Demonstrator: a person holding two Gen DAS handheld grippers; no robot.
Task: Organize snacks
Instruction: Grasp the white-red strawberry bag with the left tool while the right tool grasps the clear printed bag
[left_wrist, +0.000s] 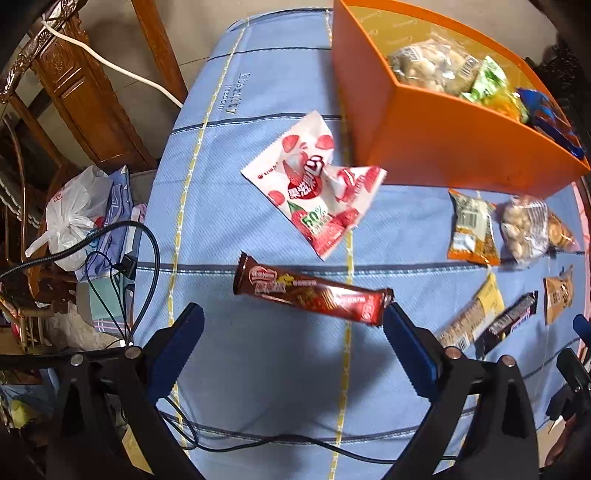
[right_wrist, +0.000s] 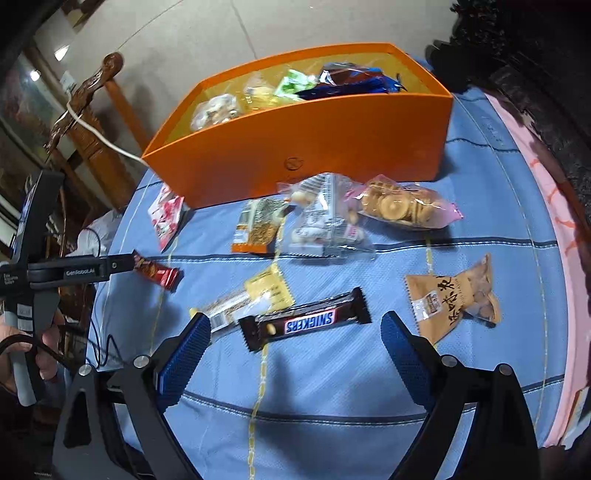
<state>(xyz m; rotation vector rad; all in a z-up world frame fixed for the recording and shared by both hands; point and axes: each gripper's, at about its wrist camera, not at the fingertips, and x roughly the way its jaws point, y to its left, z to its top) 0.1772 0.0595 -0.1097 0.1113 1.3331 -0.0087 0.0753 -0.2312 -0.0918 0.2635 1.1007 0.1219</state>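
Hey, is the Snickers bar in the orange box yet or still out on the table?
Out. The Snickers bar lies flat on the blue cloth, short of the orange box.

left gripper (left_wrist: 291, 317) jaws wide, right gripper (right_wrist: 295, 326) likewise

- Tabletop (right_wrist: 332, 387) under blue cloth.
- Orange box (right_wrist: 332, 147) far ahead of the right gripper (right_wrist: 295, 334).
- Snickers bar (right_wrist: 306, 319) lies between that gripper's fingers.
- Red wafer bar (left_wrist: 312, 291) just ahead of the left gripper (left_wrist: 293, 319).

- Blue cloth (left_wrist: 258, 369) with dark and yellow lines covers the table
- White plastic bag (left_wrist: 70, 218) left, below
- White cable (left_wrist: 110, 66) across carved wooden furniture (left_wrist: 70, 92), far left
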